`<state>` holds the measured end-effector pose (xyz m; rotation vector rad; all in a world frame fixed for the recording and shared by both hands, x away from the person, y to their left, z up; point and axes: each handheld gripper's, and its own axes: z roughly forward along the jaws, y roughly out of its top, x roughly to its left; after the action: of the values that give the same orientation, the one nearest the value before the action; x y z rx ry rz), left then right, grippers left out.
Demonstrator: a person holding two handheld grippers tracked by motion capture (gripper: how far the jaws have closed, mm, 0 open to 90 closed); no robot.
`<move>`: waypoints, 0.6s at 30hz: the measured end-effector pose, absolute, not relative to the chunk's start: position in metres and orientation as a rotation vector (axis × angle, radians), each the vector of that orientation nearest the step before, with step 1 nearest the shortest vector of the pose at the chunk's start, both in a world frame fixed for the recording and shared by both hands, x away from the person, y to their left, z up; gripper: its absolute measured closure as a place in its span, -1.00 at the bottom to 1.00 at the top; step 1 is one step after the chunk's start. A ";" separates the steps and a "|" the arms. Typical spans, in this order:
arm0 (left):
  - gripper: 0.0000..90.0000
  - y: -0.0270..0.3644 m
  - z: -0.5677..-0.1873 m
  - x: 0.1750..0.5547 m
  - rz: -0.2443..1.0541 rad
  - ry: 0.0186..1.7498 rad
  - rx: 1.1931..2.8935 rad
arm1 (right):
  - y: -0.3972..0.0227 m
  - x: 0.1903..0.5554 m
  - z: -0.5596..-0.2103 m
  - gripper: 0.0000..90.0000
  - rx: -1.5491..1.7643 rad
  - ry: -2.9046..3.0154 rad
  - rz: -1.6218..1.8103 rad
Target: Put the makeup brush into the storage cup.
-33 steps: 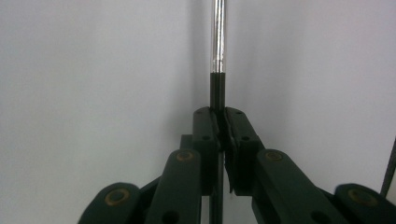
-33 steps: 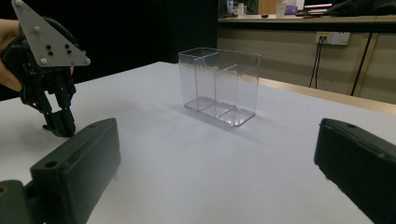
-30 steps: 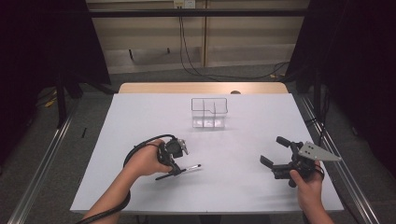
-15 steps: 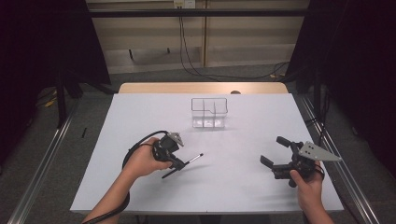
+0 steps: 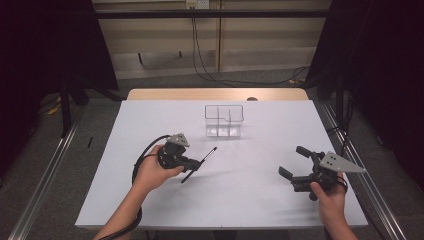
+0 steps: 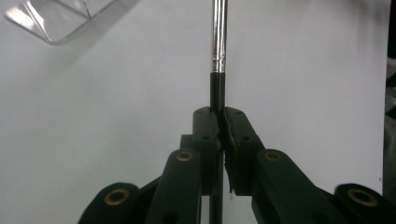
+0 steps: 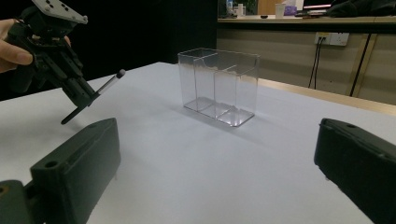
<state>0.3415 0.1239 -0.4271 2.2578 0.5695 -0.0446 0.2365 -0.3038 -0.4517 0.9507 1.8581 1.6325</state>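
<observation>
A slim pen-like stick [image 5: 208, 155] with a black handle and silver shaft [image 6: 218, 37] is clamped in my left gripper [image 5: 196, 164], which is shut on its black part [image 6: 218, 116] and holds it off the white table. Its rounded tip [image 7: 120, 73] points toward the clear divided organizer [image 5: 224, 121], which stands upright at the back middle [image 7: 219, 86]. A corner of the organizer [image 6: 56, 18] shows above the left jaws. My right gripper [image 5: 292, 161] hovers low at the table's right side, open, with nothing between its jaws [image 7: 217, 135]. The left gripper [image 7: 81, 100] also appears in the right gripper view.
The white table [image 5: 250, 200] ends in a wooden strip [image 5: 215, 94] at the back. Metal rails [image 5: 45, 175] run along the floor on both sides. Cables [image 5: 200, 60] hang down the far wall.
My left gripper has risen and shifted slightly toward the organizer with the stick, whose tip has swung up from near the table. The right gripper has kept still.
</observation>
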 end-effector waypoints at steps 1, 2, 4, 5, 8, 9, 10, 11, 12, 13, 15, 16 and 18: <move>0.86 0.124 -0.427 0.342 -0.045 0.570 2.258 | -0.304 0.236 -0.452 -1.00 0.951 1.858 1.632; 0.86 0.125 -0.426 0.342 -0.026 0.569 2.226 | -0.304 0.236 -0.452 -1.00 0.950 1.857 1.634; 0.86 0.126 -0.425 0.342 -0.012 0.572 2.196 | -0.304 0.236 -0.451 -1.00 0.949 1.856 1.633; 0.87 0.126 -0.424 0.342 0.004 0.573 2.188 | -0.304 0.236 -0.451 -1.00 0.951 1.856 1.634; 0.86 0.126 -0.424 0.341 0.009 0.578 2.146 | -0.304 0.236 -0.451 -1.00 0.951 1.856 1.635; 0.86 0.126 -0.422 0.340 0.029 0.580 2.118 | -0.304 0.236 -0.451 -1.00 0.951 1.855 1.636; 0.86 0.126 -0.422 0.340 0.029 0.580 2.118 | -0.304 0.236 -0.451 -1.00 0.951 1.855 1.636; 0.86 0.126 -0.421 0.340 0.047 0.582 2.095 | -0.304 0.236 -0.451 -1.00 0.950 1.855 1.637; 0.86 0.125 -0.421 0.340 0.055 0.588 2.080 | -0.304 0.236 -0.451 -1.00 0.951 1.855 1.636; 0.86 0.125 -0.421 0.340 0.058 0.586 2.072 | -0.304 0.236 -0.451 -1.00 0.950 1.856 1.637; 0.86 0.125 -0.421 0.340 0.063 0.587 2.059 | -0.304 0.236 -0.451 -1.00 0.950 1.856 1.638; 0.86 0.124 -0.421 0.341 0.063 0.587 2.048 | -0.304 0.236 -0.451 -1.00 0.949 1.856 1.638; 0.86 0.123 -0.421 0.341 0.081 0.592 2.033 | -0.304 0.236 -0.451 -1.00 0.949 1.858 1.637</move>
<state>0.3406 0.1233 -0.4215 2.0326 0.5924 0.0806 0.2362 -0.3036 -0.4511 0.9490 1.8578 1.6374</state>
